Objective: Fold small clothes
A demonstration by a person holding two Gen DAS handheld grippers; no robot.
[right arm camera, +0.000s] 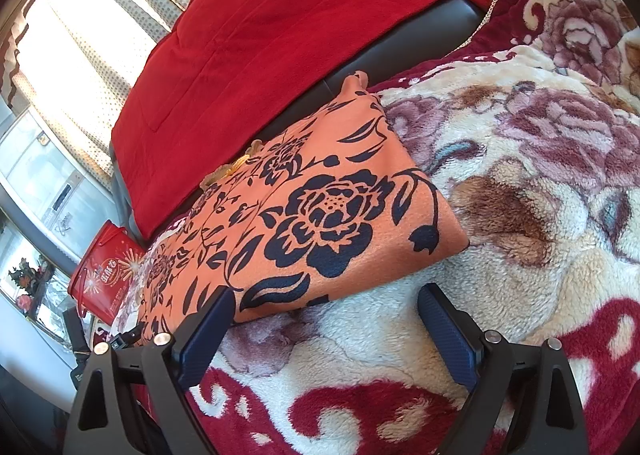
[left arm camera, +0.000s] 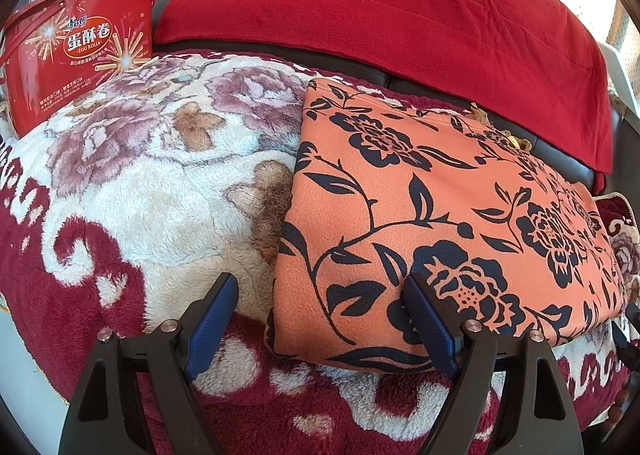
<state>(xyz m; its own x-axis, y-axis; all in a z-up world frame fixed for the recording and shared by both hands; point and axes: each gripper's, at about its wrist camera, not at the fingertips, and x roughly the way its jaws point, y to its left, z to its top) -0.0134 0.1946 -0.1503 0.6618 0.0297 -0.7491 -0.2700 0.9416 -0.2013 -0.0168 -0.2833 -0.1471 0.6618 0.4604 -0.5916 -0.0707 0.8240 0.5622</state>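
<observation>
A folded orange garment with a black flower print [left arm camera: 440, 215] lies flat on a plush flowered blanket [left arm camera: 152, 159]. My left gripper [left arm camera: 320, 291] is open, its jaws wide apart over the garment's near left corner, holding nothing. In the right wrist view the same garment [right arm camera: 312, 215] lies ahead and to the left. My right gripper [right arm camera: 324, 303] is open and empty, just off the garment's near edge, over the blanket [right arm camera: 500, 255].
A red fleece cloth [left arm camera: 380, 3] drapes over the dark sofa back [left arm camera: 400, 83] behind the garment; it also shows in the right wrist view [right arm camera: 280, 35]. A red egg-roll tin [left arm camera: 80, 43] stands at the far left. Curtains [right arm camera: 88, 35] and a cabinet are beyond.
</observation>
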